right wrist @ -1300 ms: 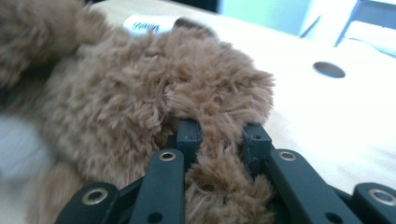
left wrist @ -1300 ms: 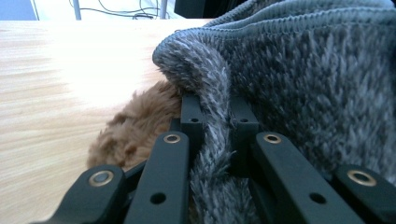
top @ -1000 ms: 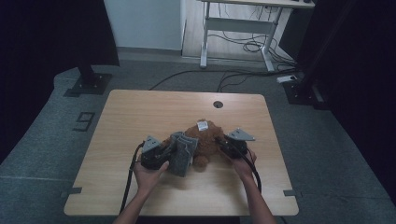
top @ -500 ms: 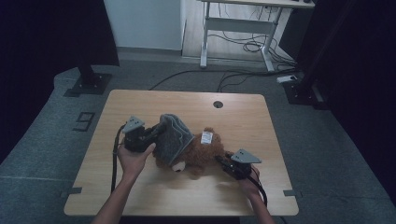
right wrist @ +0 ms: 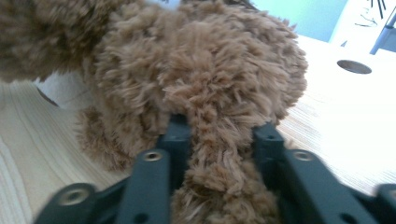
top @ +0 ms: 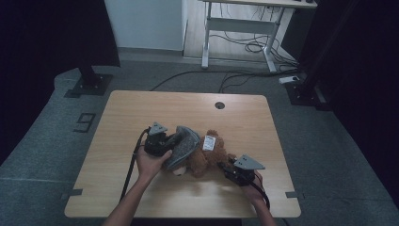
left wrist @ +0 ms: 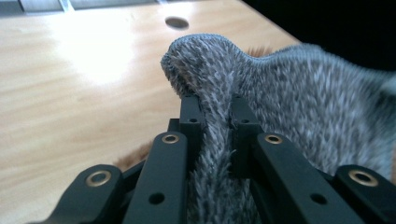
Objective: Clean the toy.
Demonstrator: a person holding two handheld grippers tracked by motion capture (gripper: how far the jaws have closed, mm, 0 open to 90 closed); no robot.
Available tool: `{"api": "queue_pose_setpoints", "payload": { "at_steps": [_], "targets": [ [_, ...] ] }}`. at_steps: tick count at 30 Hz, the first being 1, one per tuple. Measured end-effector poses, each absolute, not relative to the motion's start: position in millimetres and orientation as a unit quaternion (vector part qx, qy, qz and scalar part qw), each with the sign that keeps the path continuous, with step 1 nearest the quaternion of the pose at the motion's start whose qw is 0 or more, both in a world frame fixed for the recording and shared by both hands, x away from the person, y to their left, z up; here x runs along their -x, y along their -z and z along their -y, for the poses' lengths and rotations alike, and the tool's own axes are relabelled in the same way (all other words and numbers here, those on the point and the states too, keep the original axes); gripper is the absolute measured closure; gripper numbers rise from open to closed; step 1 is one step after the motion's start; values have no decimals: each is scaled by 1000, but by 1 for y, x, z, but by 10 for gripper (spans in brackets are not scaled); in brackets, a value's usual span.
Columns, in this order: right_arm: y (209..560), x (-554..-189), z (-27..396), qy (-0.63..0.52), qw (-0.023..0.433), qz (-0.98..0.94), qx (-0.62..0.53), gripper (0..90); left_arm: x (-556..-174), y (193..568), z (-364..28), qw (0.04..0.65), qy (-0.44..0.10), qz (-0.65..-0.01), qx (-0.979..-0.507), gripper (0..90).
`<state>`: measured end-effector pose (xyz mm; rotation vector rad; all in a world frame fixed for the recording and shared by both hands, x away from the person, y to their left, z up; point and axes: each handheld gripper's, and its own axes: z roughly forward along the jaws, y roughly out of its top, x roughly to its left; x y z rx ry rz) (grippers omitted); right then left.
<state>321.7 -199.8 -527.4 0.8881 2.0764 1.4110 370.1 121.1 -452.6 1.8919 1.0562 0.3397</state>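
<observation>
A brown teddy bear lies on the wooden table with a white tag on top. A grey furry cloth covers its left part. My left gripper is shut on a fold of that cloth, and the fabric is pinched tight between the jaws of the left gripper. My right gripper is at the bear's right side. Its jaws have just been opening. A shaggy limb of the bear lies loosely between the jaws of the right gripper.
A round cable hole is in the table's far side. Bare wood lies left of the bear and along the near edge. A desk frame with cables stands on the floor beyond the table.
My left gripper has carried the grey cloth away from the near edge and over the bear's left side. My right gripper has moved toward the near edge, right of the bear.
</observation>
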Motion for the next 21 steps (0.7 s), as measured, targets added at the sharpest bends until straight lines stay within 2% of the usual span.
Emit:
{"api": "queue_pose_setpoints", "payload": {
  "at_steps": [5,8,12,14,19,21],
  "targets": [
    [512,-320,220,-540,186,-744,-347,364,-356,464,-127,462,-142,-418,-769,794],
    [496,-322,228,-546,183,-736,-356,277,-350,469,-129,470,-142,-416,-765,796],
    [478,-332,216,-525,175,-759,-343,190,-345,472,-130,475,-142,-417,-762,797],
    [472,-341,207,-519,156,-770,-336,156,-343,472,-130,475,-144,-415,-763,796],
    [487,-362,182,-460,100,-811,-347,66,-341,474,-132,479,-142,-414,-760,797],
    [500,-367,179,-467,67,-808,-355,63,-341,475,-133,481,-143,-414,-759,797]
  ]
}}
